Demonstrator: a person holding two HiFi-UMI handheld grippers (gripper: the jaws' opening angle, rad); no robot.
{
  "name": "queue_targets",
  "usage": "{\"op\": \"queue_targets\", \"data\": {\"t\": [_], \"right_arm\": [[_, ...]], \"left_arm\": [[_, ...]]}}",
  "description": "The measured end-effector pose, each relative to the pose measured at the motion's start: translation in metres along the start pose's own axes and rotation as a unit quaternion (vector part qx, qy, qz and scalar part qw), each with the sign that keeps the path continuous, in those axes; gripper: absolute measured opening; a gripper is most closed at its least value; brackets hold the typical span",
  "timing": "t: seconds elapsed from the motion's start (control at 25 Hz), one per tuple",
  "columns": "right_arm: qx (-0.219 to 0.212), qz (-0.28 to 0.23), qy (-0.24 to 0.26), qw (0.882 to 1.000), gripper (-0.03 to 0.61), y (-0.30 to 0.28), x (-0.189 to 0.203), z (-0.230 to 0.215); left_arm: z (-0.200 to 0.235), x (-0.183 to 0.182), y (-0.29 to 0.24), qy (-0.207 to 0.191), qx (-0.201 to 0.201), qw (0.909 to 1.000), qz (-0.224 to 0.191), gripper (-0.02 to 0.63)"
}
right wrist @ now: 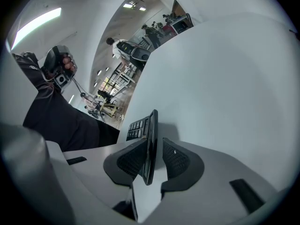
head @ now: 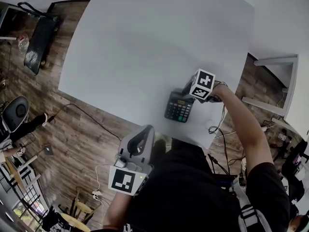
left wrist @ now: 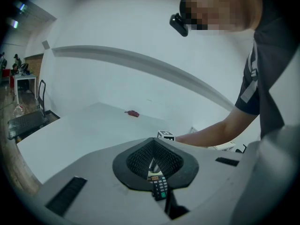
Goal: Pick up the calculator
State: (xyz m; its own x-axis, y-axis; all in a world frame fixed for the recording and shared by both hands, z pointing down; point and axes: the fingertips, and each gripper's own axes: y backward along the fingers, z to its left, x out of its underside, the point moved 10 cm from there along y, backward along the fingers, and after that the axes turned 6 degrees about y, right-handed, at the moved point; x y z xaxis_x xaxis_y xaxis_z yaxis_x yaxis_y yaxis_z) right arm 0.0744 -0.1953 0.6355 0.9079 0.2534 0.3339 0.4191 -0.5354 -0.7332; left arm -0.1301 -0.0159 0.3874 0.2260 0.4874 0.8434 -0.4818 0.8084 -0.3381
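Observation:
The black calculator is near the table's front edge, with rows of keys and one green key. My right gripper is at its far end. In the right gripper view the calculator stands edge-on between the pads, key face against one pad, its back held off the white table. The right gripper is shut on it. My left gripper hangs off the table by the person's body, its pads together with nothing held. Through its slit the calculator shows.
A small red object lies at the table's far edge. The table is broad and white. Cables trail over the wooden floor at the left. A white shelf stands at the right.

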Motion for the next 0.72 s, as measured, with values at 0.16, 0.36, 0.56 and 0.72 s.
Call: {"op": "queue_targets", "data": {"t": [0.16,0.36,0.56,0.72], "right_arm": [[-0.022,0.003,-0.002,1.0,0.083,-0.009,0.005,-0.004],[-0.045,-0.007,-0.014,0.999,0.081,-0.013,0.002,-0.006],[-0.084,-0.017,-0.029,0.996,0.061,-0.017,0.003,-0.01],[-0.106,-0.031,-0.046,0.993,0.054,-0.015,0.01,-0.013]], "left_arm": [[0.0,0.008,0.002,0.011,-0.018,0.9994,0.027,0.008],[0.006,0.01,0.007,0.016,-0.024,0.999,0.035,0.008],[0.004,0.008,0.007,0.016,-0.023,0.9992,0.03,0.006],[0.002,0.011,0.008,0.013,-0.028,0.9989,0.035,0.008]]}}
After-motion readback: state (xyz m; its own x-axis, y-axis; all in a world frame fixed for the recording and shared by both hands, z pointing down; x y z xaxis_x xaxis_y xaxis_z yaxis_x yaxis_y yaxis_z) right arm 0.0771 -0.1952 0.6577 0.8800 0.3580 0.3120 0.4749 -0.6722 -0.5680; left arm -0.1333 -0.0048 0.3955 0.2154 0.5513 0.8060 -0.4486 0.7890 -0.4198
